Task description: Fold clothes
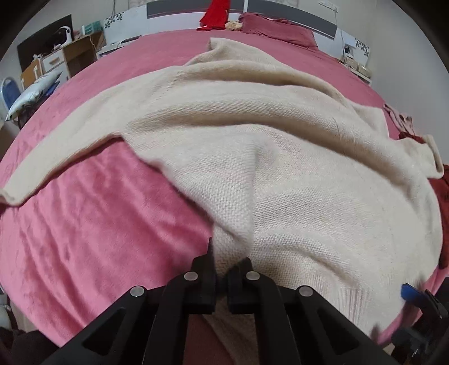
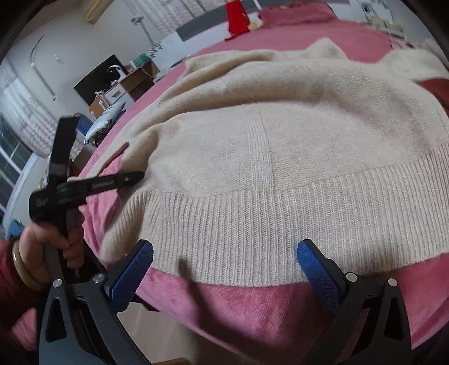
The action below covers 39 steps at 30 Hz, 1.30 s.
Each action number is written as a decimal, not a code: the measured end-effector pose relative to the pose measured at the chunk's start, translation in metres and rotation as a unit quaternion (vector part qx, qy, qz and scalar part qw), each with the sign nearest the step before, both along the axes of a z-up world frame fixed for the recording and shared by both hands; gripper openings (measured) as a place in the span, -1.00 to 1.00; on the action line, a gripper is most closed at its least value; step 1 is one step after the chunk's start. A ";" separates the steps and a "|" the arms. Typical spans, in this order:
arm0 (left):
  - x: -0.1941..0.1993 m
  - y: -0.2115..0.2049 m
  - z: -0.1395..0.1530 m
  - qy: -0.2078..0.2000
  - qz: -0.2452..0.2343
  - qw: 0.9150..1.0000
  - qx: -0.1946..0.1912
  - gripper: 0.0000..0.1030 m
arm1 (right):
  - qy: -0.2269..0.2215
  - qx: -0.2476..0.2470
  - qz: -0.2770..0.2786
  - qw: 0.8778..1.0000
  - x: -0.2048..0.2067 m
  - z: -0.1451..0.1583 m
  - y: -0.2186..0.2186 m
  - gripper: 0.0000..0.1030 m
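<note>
A cream knitted sweater [image 1: 280, 157] lies spread on the pink bed [image 1: 98, 202], one sleeve stretched out to the left. My left gripper [image 1: 221, 264] is shut on a pinch of the sweater at its near left corner. In the right wrist view a hand [image 2: 47, 244] holds that left gripper [image 2: 137, 176] at the left end of the ribbed hem [image 2: 252, 219]. My right gripper [image 2: 226, 266] stands open, its blue pads [image 2: 134, 269] straddling the hem's near edge with knit between them but not pressed. A blue pad of the right gripper [image 1: 409, 292] shows at the lower right of the left wrist view.
A red garment [image 1: 214, 14] and a dark pink pillow [image 1: 277, 31] lie by the headboard. Dark red clothes [image 1: 444, 196] sit at the sweater's right edge. A wooden desk [image 1: 75, 56] with clutter stands beside the bed on the left. The bed's near edge drops to the floor [image 2: 157, 331].
</note>
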<state>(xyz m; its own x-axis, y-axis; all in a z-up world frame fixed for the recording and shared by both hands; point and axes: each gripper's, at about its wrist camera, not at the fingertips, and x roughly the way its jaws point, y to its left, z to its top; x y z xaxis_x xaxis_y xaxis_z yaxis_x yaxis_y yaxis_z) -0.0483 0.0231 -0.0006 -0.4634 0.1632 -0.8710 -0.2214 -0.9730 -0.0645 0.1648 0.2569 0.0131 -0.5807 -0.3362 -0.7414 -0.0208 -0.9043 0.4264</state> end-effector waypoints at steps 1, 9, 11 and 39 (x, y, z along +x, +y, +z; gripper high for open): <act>0.002 -0.003 0.002 -0.001 0.000 1.000 -0.002 -0.94 | -0.006 -0.011 -0.006 1.000 -0.001 0.002 0.003 1.00; 0.024 -0.040 0.014 -0.019 0.024 0.999 -0.020 -0.94 | -0.009 -0.050 -0.027 0.998 0.002 0.014 0.008 1.00; 0.035 -0.055 0.016 -0.026 0.029 0.999 -0.020 -0.94 | 0.004 -0.036 -0.011 0.999 0.003 0.022 0.001 1.00; 0.039 -0.103 0.062 0.027 0.101 0.994 -0.025 -0.70 | -0.115 0.200 0.015 0.973 -0.076 -0.002 -0.037 1.00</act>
